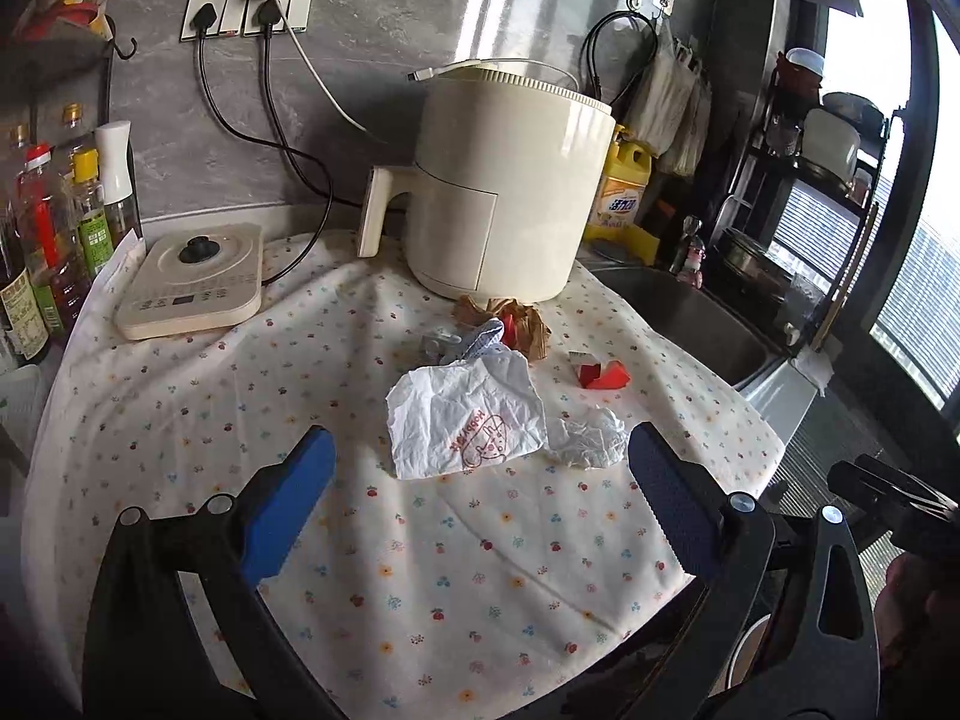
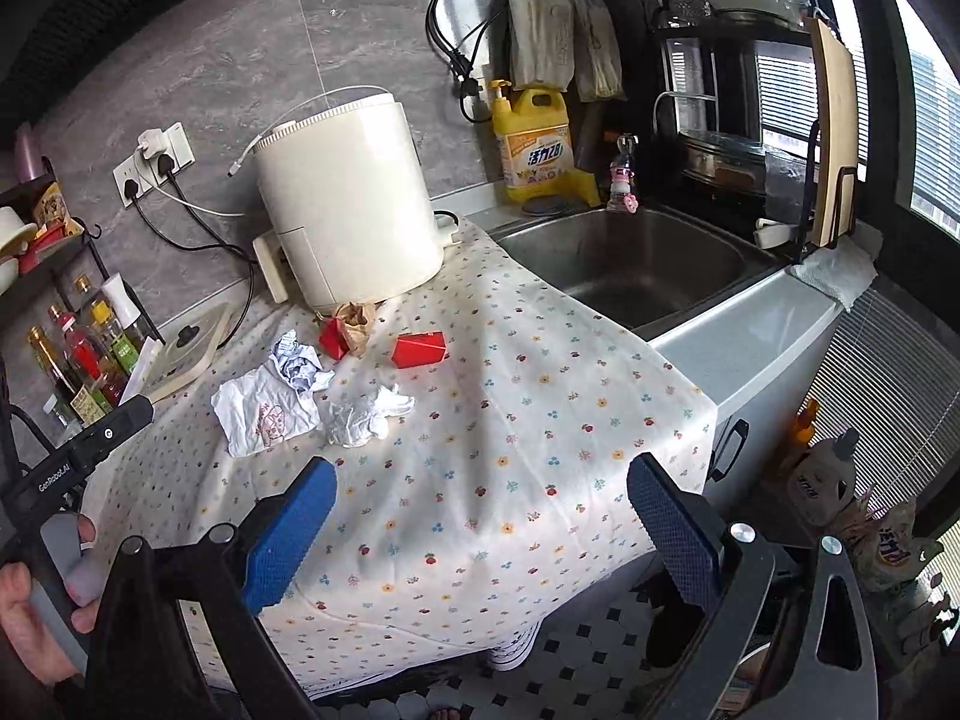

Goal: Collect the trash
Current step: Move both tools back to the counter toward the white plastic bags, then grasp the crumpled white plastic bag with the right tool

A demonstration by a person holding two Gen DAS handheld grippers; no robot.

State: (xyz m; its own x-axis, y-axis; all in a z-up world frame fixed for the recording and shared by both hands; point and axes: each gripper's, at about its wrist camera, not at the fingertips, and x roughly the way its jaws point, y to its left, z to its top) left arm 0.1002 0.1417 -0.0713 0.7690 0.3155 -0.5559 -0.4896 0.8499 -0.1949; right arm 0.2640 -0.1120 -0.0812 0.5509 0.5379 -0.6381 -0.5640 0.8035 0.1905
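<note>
- The left gripper (image 1: pixel 477 480) hovers over the worktop (image 1: pixel 420 588), its blue fingers (image 1: pixel 288 504) spread wide and empty.
- Just ahead of them lie a white printed wrapper (image 1: pixel 465 414) and a crumpled white tissue (image 1: pixel 585 437).
- The right gripper (image 2: pixel 480 516) is likewise spread, holding nothing.
- Farther off, a red carton (image 2: pixel 419 349) and brown paper (image 2: pixel 355 319) sit near the cream appliance (image 2: pixel 351 198).

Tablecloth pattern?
White tablecloth with small multicoloured flower and cherry prints; clearest in the right wrist view.

Both wrist views face the trash-strewn tablecloth (image 1: pixel 240 408) from nearby.
</note>
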